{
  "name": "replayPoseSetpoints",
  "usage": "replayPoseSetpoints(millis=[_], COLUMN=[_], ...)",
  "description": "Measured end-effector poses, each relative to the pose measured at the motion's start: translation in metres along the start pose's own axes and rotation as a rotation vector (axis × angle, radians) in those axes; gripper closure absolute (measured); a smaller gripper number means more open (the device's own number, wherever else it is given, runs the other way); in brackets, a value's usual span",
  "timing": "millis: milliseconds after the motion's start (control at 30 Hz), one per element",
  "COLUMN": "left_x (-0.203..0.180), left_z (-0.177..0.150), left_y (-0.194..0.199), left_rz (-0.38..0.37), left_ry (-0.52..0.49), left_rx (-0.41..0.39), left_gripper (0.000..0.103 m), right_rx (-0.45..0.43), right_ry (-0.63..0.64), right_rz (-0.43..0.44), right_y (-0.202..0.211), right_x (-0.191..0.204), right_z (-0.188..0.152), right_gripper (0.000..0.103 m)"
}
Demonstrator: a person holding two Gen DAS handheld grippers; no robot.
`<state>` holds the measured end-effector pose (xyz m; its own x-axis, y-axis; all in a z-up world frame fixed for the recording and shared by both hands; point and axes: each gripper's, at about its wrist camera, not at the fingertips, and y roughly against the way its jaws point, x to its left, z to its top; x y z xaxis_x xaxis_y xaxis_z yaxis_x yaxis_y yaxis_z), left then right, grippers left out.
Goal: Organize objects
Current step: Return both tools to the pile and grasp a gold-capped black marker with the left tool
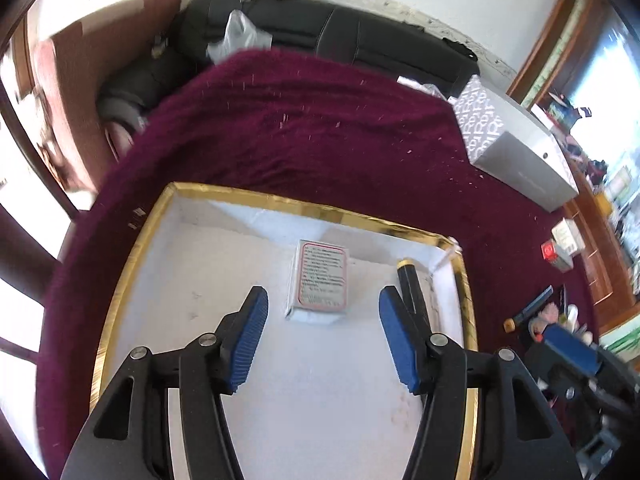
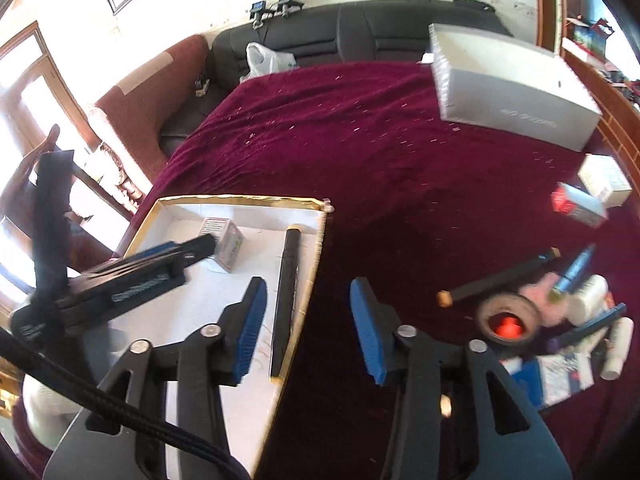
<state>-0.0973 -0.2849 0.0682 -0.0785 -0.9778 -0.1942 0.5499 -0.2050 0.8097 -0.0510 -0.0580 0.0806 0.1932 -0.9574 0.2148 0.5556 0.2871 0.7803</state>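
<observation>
A white tray with a gold rim (image 1: 280, 199) lies on the maroon cloth. Inside it lie a small silver box with red-framed text (image 1: 320, 280) and a black tube with a gold band (image 1: 414, 292). My left gripper (image 1: 323, 312) is open and empty, just above the tray floor, short of the box. In the right wrist view the tray (image 2: 240, 200), the box (image 2: 228, 242) and the tube (image 2: 286, 300) show again, with the left gripper (image 2: 196, 246) over them. My right gripper (image 2: 308, 312) is open and empty over the tray's right rim.
A pile of loose items lies at the right: a tape roll (image 2: 506, 320), a black pen (image 2: 500, 276), white bottles (image 2: 618, 344), a red-and-white box (image 2: 580, 204). A large grey box (image 2: 512, 80) stands at the back right. A black sofa (image 2: 360, 28) is behind.
</observation>
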Motion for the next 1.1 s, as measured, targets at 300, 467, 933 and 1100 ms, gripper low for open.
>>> replayPoseSetpoints(millis=[300,467,933,1100], left_x=[-0.068,-0.107,-0.173,-0.163], left_z=[-0.04,-0.062,-0.096,-0.091], left_y=[0.089,0.114,0.087,0.054], left_rz=[0.078,0.11,-0.061,-0.087], left_ry=[-0.168,-0.242,-0.322,-0.224], left_rx=[-0.215,-0.293,-0.129,-0.031], left_gripper=[0.043,0.03,0.03,0.03], right_rx=[-0.171,-0.34,-0.312,-0.289], right_ry=[-0.065,-0.071,-0.325,-0.356], right_rz=[-0.093,-0.213,-0.279,-0.253], right_y=[0.078,0.134,0.156,0.148], right_x=[-0.054,-0.082,-0.206,-0.225], right_z=[-0.03,-0.051,-0.097,-0.11], right_gripper=[0.047,0.018,0.018,0.018])
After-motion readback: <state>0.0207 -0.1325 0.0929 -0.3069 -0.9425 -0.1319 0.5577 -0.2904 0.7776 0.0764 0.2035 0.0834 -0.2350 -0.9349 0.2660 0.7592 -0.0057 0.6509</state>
